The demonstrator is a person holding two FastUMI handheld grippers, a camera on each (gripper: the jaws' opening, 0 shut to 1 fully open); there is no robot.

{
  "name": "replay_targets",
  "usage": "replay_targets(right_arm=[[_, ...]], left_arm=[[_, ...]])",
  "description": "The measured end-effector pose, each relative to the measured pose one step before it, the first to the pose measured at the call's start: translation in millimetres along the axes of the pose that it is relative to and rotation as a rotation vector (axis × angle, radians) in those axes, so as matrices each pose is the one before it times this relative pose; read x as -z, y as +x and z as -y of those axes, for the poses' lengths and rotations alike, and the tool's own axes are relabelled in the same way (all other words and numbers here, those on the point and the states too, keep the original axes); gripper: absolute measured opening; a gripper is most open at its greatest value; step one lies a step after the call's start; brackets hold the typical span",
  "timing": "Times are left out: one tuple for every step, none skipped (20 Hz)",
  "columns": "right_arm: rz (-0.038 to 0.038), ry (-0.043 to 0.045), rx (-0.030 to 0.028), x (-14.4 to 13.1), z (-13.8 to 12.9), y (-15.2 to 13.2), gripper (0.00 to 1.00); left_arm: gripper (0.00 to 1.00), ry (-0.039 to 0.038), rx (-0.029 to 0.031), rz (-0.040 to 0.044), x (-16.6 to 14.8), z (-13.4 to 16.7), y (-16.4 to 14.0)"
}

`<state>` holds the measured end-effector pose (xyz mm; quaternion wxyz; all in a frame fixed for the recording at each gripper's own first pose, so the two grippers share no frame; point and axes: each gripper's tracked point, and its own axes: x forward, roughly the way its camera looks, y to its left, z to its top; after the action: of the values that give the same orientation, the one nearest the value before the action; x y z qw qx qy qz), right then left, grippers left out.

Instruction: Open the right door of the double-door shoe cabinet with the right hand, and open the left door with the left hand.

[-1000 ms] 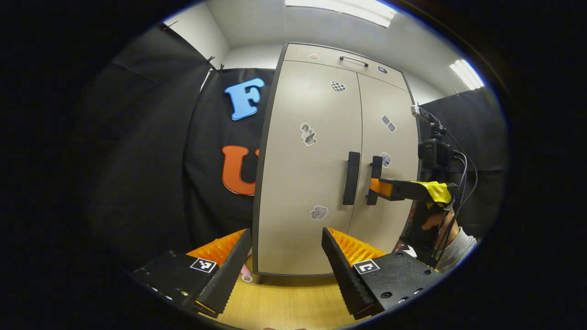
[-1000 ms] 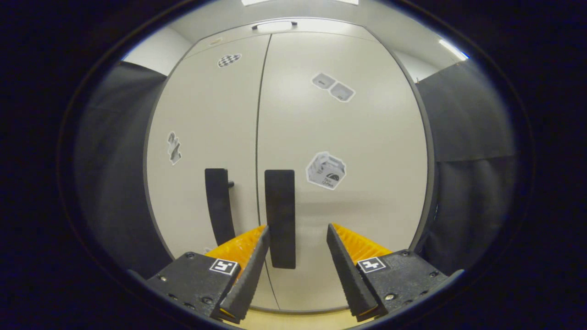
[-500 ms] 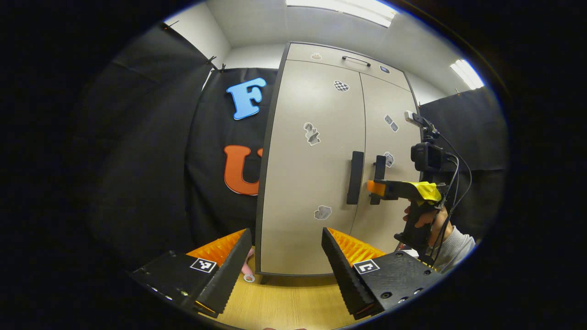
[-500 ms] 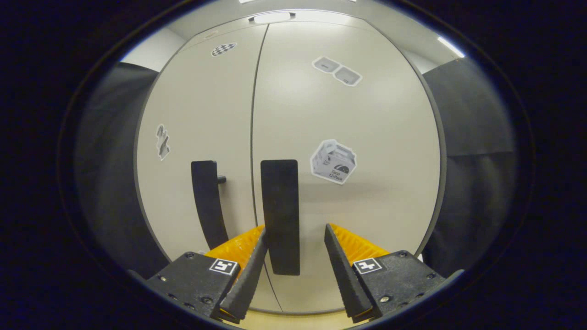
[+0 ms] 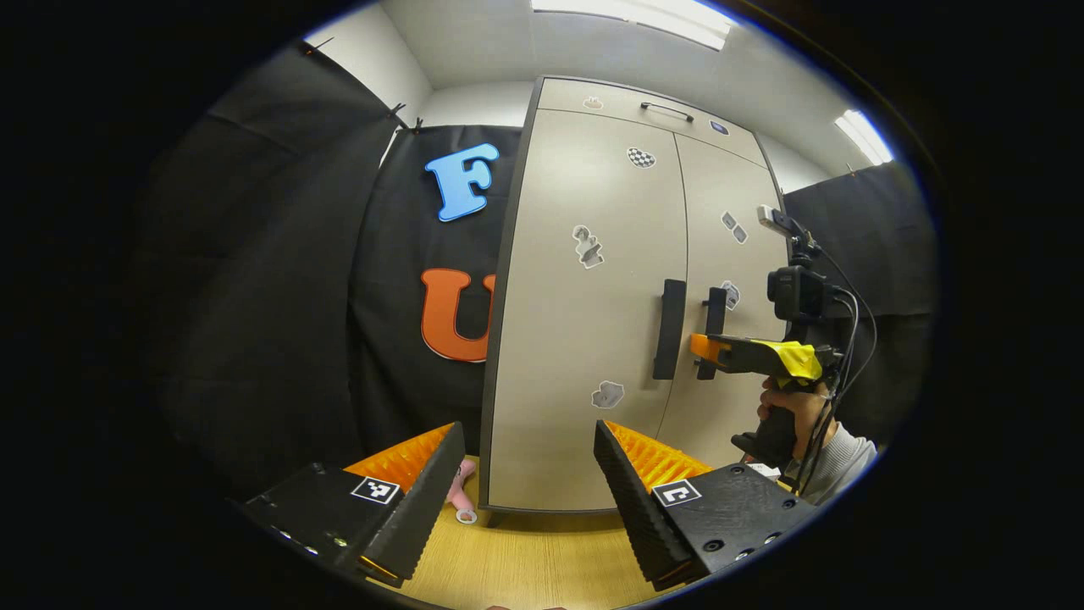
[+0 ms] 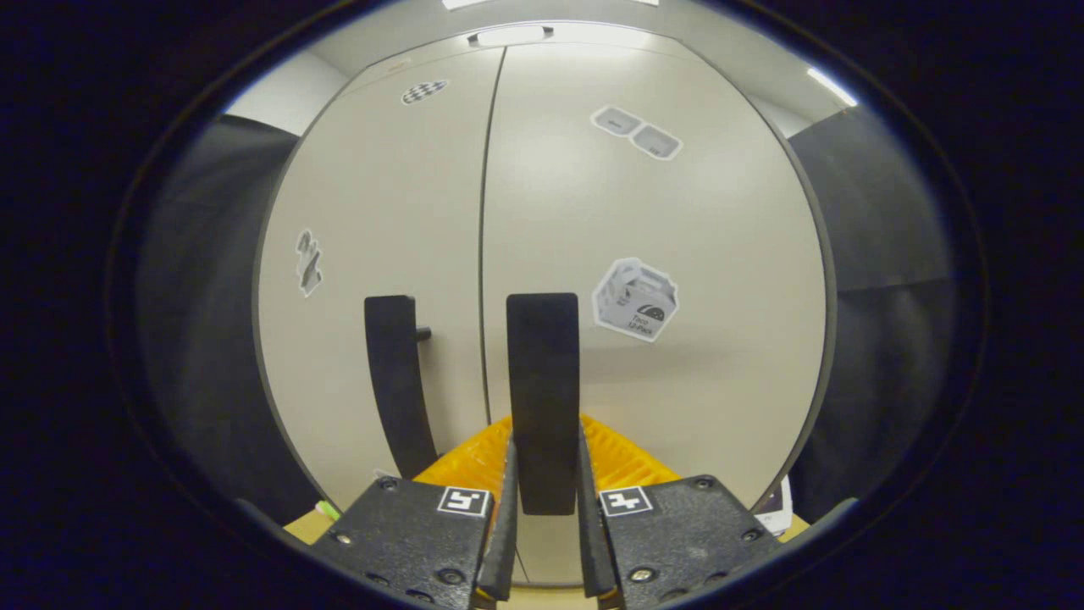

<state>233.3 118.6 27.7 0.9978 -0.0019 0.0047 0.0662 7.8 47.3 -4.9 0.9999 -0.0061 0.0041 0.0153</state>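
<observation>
With its two fingers pressed in on either side of the right door's handle (image 6: 543, 398), the right gripper (image 6: 543, 508) has its hold, low on the bar, so the first step looks to be at the point between grasping and pulling. The next move, I'd judge, is a pull back toward the person that curves out to the right as the door swings on its outer hinge (a straight tug could drag the fingers off the bar). From the left gripper view the same gripper (image 5: 699, 346) reaches in level to that handle, with a hand (image 5: 792, 407) wrapped round its grip below.

The left gripper (image 5: 527, 449) hangs well back from the cabinet with its fingers spread wide and nothing between them. Its turn comes after, and it will have to go forward and up to the left door's handle (image 5: 669, 329) before closing.

The shoe cabinet (image 5: 584, 322) stands on a wooden floor (image 5: 525, 559) against the booth's black cloth. It is tall, pale beige and matte, with two full-height doors and a shallow top panel with a small handle of its own. The right door (image 6: 660, 254) and the left door (image 6: 381, 237) both sit flush, the seam between them a thin even line, so neither is opened yet. The two dark vertical bar handles stand just beside each other at mid-height, either side of the seam. A few small stickers dot the doors.
</observation>
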Motion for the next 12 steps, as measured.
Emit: replay_targets(right_arm=[[-0.002, 0.00247, -0.00422, 0.85, 0.12, -0.47, 0.3], [0.00175, 0.00248, -0.00311, -0.92, 0.03, 0.38, 0.28], [-0.00283, 0.00108, -0.00035, 0.21, -0.2, 0.17, 0.24], [-0.0013, -0.00448, 0.00129, 0.27, 0.31, -0.39, 0.23], [-0.00053, 0.00028, 0.00093, -0.45, -0.19, -0.08, 0.23], [-0.00116, 0.00286, -0.00123, 0.38, 0.0, -0.2, 0.23], [-0.00192, 0.00349, -0.00297, -0.32, -0.17, -0.28, 0.23], [-0.00474, 0.00229, -0.00235, 0.23, -0.07, -0.97, 0.23], [-0.00218, -0.00061, -0.00252, -0.21, -0.08, -1.73, 0.23], [-0.00303, -0.00269, -0.00429, 0.28, -0.13, -2.1, 0.23], [-0.00273, 0.00055, -0.0058, -0.6, -0.71, -2.85, 0.23], [-0.00628, 0.00136, -0.00667, -0.08, -0.12, -3.14, 0.22]], left_arm=[[0.92, -0.00128, 0.00065, -0.00116, 0.32, 1.0, 0.46], [0.92, -0.00219, 0.00162, -0.00126, 0.08, 0.33, 1.18], [0.92, -0.00191, 0.00317, -0.00099, 0.83, 1.5, 0.68], [0.92, -0.00013, 0.00188, -0.0007, -0.66, 0.86, 0.95], [0.92, 0.00166, 0.00177, -0.00115, 0.88, 1.0, -0.01], [0.92, 0.00155, 0.00024, -0.00054, -0.3, 0.79, -0.07], [0.92, 0.00083, 0.00167, 0.00025, -1.12, -0.42, -0.29], [0.92, 0.00098, 0.00081, 0.00015, 0.04, 0.23, -0.26], [0.92, 0.00137, -0.00227, 0.00027, 0.42, -0.65, 0.49], [0.92, 0.00074, -0.00258, 0.0004, -0.25, -0.18, -0.25], [0.92, -0.00037, -0.00128, -0.00042, -0.07, 0.18, -0.46], [0.92, 0.00049, -0.00297, 0.00053, -0.21, -0.36, -0.71]])
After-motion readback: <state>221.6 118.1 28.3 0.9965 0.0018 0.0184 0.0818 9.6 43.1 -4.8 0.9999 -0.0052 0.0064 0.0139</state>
